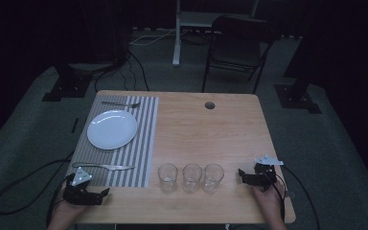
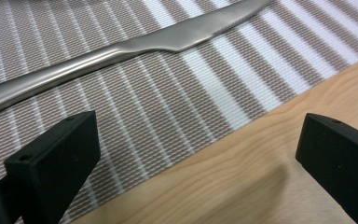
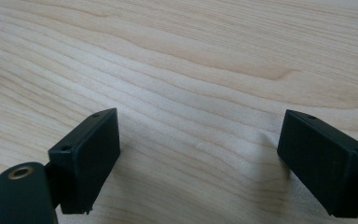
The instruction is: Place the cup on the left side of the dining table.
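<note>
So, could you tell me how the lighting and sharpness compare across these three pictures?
High view: dim and soft, dark surroundings, the plate brightest. Left gripper view: bright, placemat weave crisp, a soft sheen on the knife. Right gripper view: bright, table grain sharp, near jaws slightly soft.

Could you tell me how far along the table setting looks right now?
Seemingly done: the plate sits on the striped placemat, with a fork beyond it and a knife on its near side. In hand: nothing; the left gripper and right gripper rest open on the table. Probably left: the three glasses stand in a row off the mat, untouched.
</note>
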The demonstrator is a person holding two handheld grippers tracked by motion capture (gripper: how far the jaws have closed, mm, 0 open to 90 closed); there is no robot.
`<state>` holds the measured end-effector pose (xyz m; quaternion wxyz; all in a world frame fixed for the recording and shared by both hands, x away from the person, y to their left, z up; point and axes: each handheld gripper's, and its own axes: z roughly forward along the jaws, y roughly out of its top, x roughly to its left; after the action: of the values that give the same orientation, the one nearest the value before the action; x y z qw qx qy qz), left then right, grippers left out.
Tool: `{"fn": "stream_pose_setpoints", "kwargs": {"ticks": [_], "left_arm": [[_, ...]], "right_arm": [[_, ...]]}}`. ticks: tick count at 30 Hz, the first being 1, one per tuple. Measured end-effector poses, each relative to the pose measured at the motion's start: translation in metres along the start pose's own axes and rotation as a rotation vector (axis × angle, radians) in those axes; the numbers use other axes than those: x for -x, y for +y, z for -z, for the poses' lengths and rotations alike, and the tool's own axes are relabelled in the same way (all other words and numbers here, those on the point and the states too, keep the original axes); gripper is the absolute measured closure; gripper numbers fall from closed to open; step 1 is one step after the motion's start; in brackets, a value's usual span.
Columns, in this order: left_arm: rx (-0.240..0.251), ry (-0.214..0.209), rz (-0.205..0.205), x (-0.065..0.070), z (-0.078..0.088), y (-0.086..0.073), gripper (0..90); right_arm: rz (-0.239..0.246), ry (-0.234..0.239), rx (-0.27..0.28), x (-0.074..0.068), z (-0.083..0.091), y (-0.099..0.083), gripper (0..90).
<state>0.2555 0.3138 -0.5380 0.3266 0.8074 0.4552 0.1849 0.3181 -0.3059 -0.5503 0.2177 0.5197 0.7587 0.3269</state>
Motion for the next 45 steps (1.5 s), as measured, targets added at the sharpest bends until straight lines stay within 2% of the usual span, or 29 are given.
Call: {"fn": "stream_pose_setpoints", "kwargs": {"ticks": [3, 7, 9, 10, 12, 13, 14, 20, 22, 26, 33, 39, 40, 41, 45], "left_arm": [[0.009, -0.009, -0.005, 0.003, 0.001, 0.004, 0.2], [-0.007, -0.016, -0.028, 0.010, -0.002, 0.007, 0.3], [-0.010, -0.041, -0.033, 0.014, -0.003, 0.009, 0.3], [-0.007, -0.033, -0.040, 0.016, -0.003, 0.010, 0.3], [-0.005, -0.055, -0.041, 0.017, -0.004, 0.012, 0.3], [-0.004, -0.044, -0.047, 0.019, -0.005, 0.013, 0.3], [-0.003, -0.057, -0.050, 0.020, -0.005, 0.013, 0.3], [0.014, -0.072, -0.066, 0.026, -0.004, 0.018, 0.4], [0.022, -0.094, -0.065, 0.027, -0.002, 0.020, 1.0], [0.037, -0.090, -0.059, 0.030, -0.001, 0.024, 1.5], [0.040, -0.118, -0.098, 0.039, -0.001, 0.030, 1.5], [0.070, -0.152, -0.108, 0.044, -0.002, 0.041, 1.5], [0.066, -0.160, -0.116, 0.045, -0.003, 0.043, 1.5], [0.071, -0.150, -0.124, 0.047, -0.003, 0.045, 1.5], [0.065, -0.174, -0.139, 0.051, -0.007, 0.051, 1.5]], "right_arm": [[0.000, 0.000, 0.000, 0.000, 0.000, 0.000, 12.6], [0.000, 0.000, 0.000, 0.000, 0.000, 0.000, 12.6], [0.000, 0.000, 0.000, 0.000, 0.000, 0.000, 12.5], [0.000, 0.000, 0.000, 0.000, 0.000, 0.000, 12.6], [0.000, 0.000, 0.000, 0.000, 0.000, 0.000, 12.6], [0.000, 0.000, 0.000, 0.000, 0.000, 0.000, 12.6], [0.000, 0.000, 0.000, 0.000, 0.000, 0.000, 12.6], [0.000, 0.000, 0.000, 0.000, 0.000, 0.000, 12.5], [0.000, 0.000, 0.000, 0.000, 0.000, 0.000, 12.5], [0.000, 0.000, 0.000, 0.000, 0.000, 0.000, 12.5], [0.000, 0.000, 0.000, 0.000, 0.000, 0.000, 12.5], [0.000, 0.000, 0.000, 0.000, 0.000, 0.000, 12.5], [0.000, 0.000, 0.000, 0.000, 0.000, 0.000, 12.5], [0.000, 0.000, 0.000, 0.000, 0.000, 0.000, 12.5], [0.000, 0.000, 0.000, 0.000, 0.000, 0.000, 12.5]]}}
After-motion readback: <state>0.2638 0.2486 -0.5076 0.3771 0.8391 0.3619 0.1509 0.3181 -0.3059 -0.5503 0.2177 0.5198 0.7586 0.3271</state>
